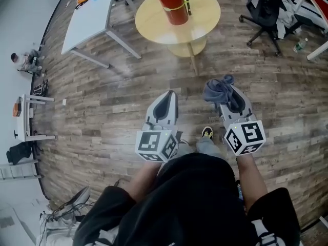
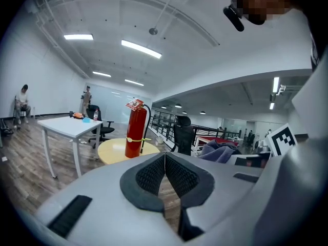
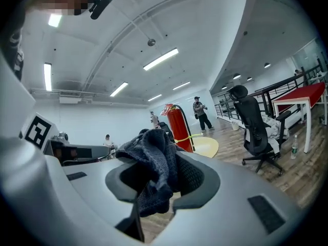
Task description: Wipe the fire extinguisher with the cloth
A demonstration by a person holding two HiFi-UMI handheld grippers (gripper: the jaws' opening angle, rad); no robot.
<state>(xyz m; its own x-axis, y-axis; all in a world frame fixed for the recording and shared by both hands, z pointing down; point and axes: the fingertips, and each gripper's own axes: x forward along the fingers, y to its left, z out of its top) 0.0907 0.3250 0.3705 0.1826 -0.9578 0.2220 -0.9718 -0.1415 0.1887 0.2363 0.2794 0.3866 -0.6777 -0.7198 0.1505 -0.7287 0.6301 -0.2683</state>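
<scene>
Head view has the red fire extinguisher standing upright on the round yellow table, well ahead of both grippers, its long axis vertical. From the left gripper view its valve head is on top and a black hose runs down one side. The left gripper has its jaws pressed together on nothing. The right gripper clamps a bunched dark grey cloth, which spills over the jaw tips.
</scene>
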